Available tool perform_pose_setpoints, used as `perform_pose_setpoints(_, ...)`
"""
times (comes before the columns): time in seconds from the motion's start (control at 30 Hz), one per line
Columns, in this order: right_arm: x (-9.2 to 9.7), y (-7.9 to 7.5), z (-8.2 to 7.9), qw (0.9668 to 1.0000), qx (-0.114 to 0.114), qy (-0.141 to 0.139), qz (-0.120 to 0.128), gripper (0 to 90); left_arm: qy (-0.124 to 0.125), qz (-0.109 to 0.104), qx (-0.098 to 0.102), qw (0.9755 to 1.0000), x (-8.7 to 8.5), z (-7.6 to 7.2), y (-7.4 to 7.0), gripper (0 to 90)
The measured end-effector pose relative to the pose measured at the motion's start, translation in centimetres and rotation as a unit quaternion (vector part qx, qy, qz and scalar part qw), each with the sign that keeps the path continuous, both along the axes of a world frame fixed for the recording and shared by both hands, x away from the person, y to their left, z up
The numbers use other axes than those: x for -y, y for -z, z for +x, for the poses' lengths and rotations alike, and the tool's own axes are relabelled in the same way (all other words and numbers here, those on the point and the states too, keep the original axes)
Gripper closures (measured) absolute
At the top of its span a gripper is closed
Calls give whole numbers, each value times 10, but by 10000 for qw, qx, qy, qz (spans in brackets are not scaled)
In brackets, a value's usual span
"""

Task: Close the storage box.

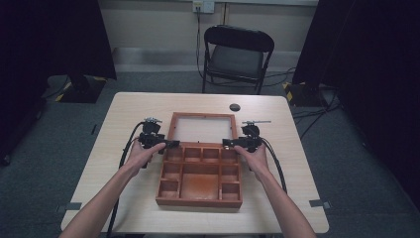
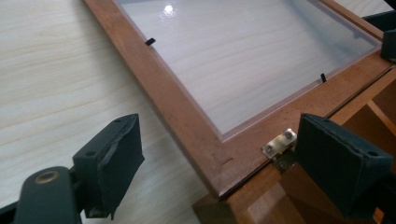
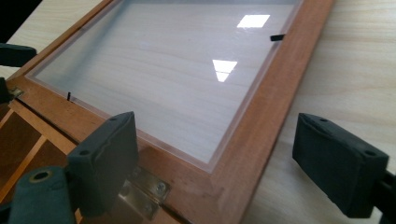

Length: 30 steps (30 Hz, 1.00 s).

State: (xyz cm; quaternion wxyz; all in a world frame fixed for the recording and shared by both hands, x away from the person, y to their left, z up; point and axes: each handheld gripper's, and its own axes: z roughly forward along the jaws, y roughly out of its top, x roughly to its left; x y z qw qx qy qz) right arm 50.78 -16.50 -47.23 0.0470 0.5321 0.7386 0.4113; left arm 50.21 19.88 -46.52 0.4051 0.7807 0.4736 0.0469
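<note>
1. Table (image 1: 129,106), pale wood, is seen spread across the middle of the high view, and the work is centred on it.
2. Wooden box (image 1: 199,174) is seen open at centre frame: its compartmented base lies toward the bottom, and all the compartments appear bare.
3. Glazed lid (image 1: 201,128) is seen folded right back, flat on the table just above the base, its clear pane (image 2: 243,60) letting the tabletop grain show through. The opening is therefore judged done, or all but done.
4. Left gripper (image 2: 219,163) is found at the lid's hinge corner, lower centre of the left gripper view. Its jaws are spread wide to either side of the frame corner, with no pad pressed on the wood; nothing is gripped.
5. Right gripper (image 3: 233,165) is mirrored at the opposite hinge corner, lower centre of its own view. Its jaws too are parted, straddling the frame without a pinch; the lid is judged released.
6. Brass hinge (image 2: 279,142) is seen laid open by the left pad, a second hinge (image 3: 149,189) by the right.
7. What is left is judged small: the grippers are to be drawn clear, unless the compartments are to be filled.
</note>
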Motion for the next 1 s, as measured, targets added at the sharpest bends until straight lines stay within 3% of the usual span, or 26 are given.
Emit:
perform_pose_setpoints(0.1,0,4,3,9998,-86,-31,182,128,-20,66,-34,10000,1,2,0,96)
perform_pose_setpoints(0.13,1,5,3,9996,-140,-36,256,128,-8,-39,-159,9999,-2,4,3,91)
perform_pose_setpoints(0.27,4,9,5,9985,-276,-31,477,126,-32,-133,-239,9996,-3,7,6,61)
perform_pose_setpoints(0.43,3,7,6,9990,-196,-89,384,127,-16,-170,-268,9995,-4,6,6,72)
perform_pose_setpoints(0.53,-1,8,6,9986,-263,-166,433,125,82,-290,-288,9991,-5,6,5,135)
perform_pose_setpoints(0.67,-6,6,6,9989,-295,-139,348,107,109,-269,-263,9992,-4,5,4,156)
perform_pose_setpoints(0.97,-5,5,5,9992,-240,-114,308,118,55,-427,-397,9983,-7,6,7,155)
perform_pose_setpoints(1.0,-5,4,5,9995,-158,-122,242,125,55,-445,-434,9981,-7,7,7,156)
